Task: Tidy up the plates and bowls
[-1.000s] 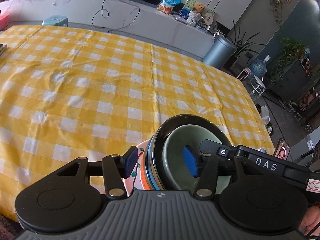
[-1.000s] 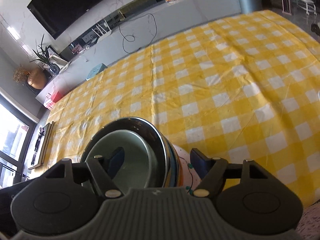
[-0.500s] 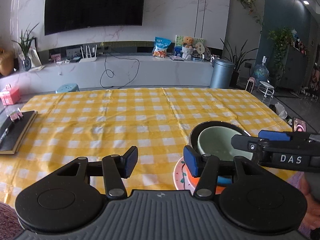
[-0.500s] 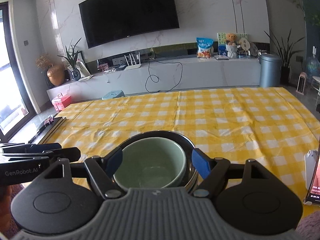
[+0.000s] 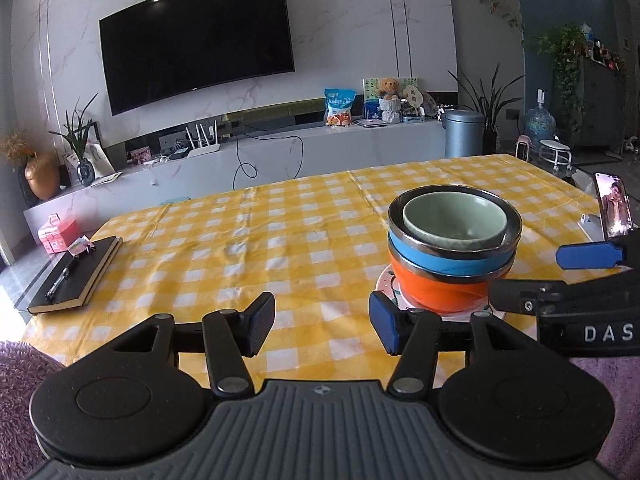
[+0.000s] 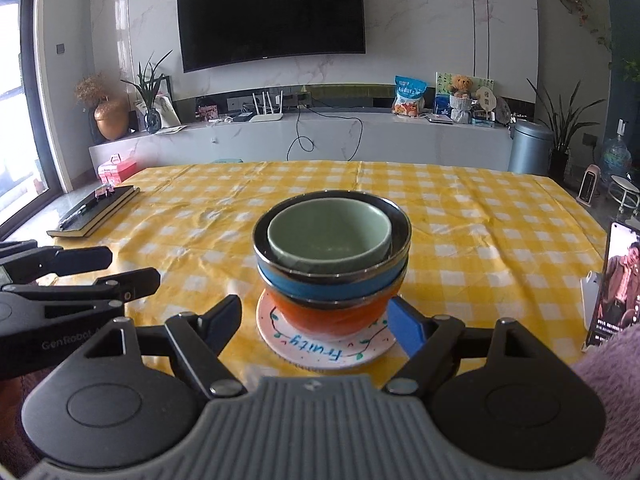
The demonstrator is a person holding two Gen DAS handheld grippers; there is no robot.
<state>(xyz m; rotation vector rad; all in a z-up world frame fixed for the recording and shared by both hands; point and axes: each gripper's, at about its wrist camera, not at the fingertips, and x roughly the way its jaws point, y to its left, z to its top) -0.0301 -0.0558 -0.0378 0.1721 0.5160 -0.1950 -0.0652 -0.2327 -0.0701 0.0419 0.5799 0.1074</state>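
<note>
On the checked table (image 6: 460, 216), bowl stack (image 6: 332, 264) sits beyond the open right claw (image 6: 314, 320).

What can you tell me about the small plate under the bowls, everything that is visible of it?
The small plate is round, white or pale pink, seemingly glazed ceramic. Blue handwritten "Fruity" and a dark vine line with green leaves and orange dots decorate its rim. It lies flat on the yellow checked tablecloth near the table's front edge. The orange bowl stands on it, hiding its middle. Neither gripper touches it.
</note>
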